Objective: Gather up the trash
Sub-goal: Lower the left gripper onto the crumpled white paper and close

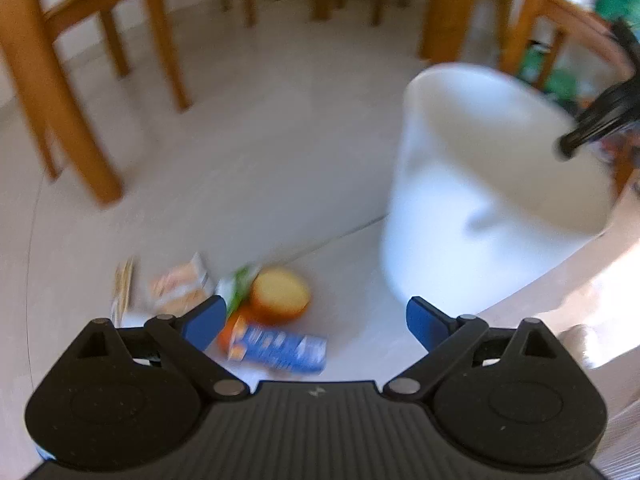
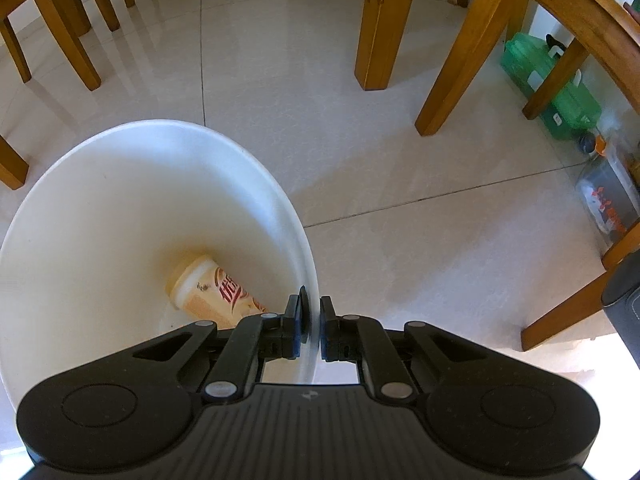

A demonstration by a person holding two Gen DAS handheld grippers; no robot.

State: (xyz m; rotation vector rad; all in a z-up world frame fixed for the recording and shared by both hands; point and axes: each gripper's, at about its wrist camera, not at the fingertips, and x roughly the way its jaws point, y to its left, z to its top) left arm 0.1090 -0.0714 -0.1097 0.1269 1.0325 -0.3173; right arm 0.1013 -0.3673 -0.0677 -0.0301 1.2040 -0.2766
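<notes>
In the blurred left wrist view a heap of trash lies on the tiled floor: a round orange-and-yellow cup (image 1: 280, 292), a blue carton (image 1: 280, 348), a beige wrapper (image 1: 180, 286) and a green-and-white packet (image 1: 236, 284). My left gripper (image 1: 314, 312) hangs open just above the heap, blue pads wide apart and touching nothing. The white bin (image 1: 480, 184) stands tilted to the right of it. My right gripper (image 2: 314, 304) is shut on the near rim of the bin (image 2: 160, 132). A beige drink cup (image 2: 216, 296) lies inside at the bottom.
Wooden chair and table legs (image 2: 380, 24) stand around the far side of the floor. A green plastic container (image 2: 552, 92) and a clear box (image 2: 608, 200) sit at the right under a chair. A paper chopstick sleeve (image 1: 124, 288) lies left of the heap.
</notes>
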